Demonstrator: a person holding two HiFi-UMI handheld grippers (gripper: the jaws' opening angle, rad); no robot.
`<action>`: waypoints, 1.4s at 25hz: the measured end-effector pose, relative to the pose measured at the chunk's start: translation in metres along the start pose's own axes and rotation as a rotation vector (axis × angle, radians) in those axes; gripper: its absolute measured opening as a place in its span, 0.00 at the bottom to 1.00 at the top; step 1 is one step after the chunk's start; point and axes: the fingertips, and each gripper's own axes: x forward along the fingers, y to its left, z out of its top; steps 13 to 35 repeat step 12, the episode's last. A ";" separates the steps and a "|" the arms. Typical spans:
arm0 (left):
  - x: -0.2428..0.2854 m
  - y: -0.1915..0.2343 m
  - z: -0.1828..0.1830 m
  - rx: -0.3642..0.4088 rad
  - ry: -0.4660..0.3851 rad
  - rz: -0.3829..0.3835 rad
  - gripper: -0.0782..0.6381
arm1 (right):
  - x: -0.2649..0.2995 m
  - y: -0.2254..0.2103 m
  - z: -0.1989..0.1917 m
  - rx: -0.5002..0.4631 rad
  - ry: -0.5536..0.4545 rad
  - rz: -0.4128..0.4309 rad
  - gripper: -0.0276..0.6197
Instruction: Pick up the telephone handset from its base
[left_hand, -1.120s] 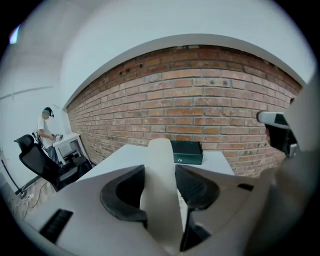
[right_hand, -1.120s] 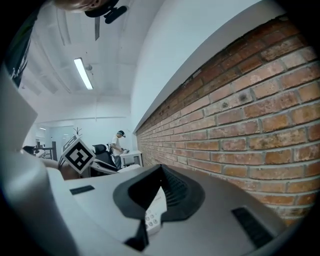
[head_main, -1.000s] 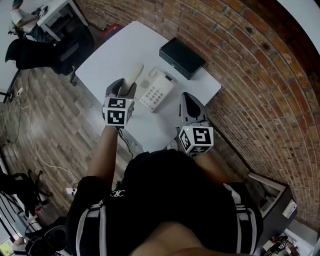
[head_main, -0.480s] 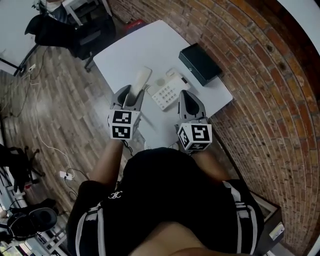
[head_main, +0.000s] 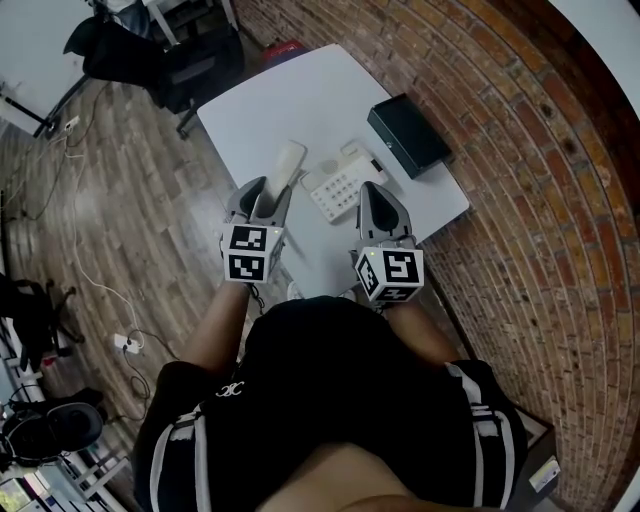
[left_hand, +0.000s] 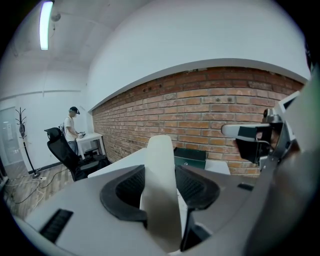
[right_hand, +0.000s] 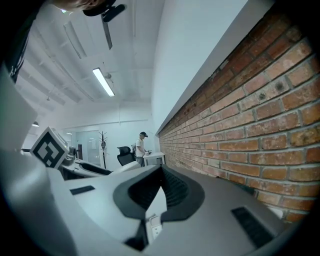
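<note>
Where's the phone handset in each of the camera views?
Head view: handset left of centre, sticking out of the left gripper.
Left gripper view: handset in the centre, clamped between the jaws.
Right gripper view: not clearly in it.
Shared landmark: brick wall.

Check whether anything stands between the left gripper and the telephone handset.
Nothing visible does. The left gripper has its pads pressed on both sides of the handset, which sticks out past the jaws, off the phone base and to its left in the head view.
</note>
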 end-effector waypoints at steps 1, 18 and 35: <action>0.000 0.000 0.000 0.002 -0.001 -0.001 0.37 | 0.000 0.000 0.000 0.000 0.000 0.000 0.04; -0.002 -0.003 0.000 0.009 -0.009 -0.014 0.37 | -0.007 -0.003 -0.001 0.007 0.012 -0.024 0.04; -0.002 -0.003 0.000 0.009 -0.009 -0.014 0.37 | -0.007 -0.003 -0.001 0.007 0.012 -0.024 0.04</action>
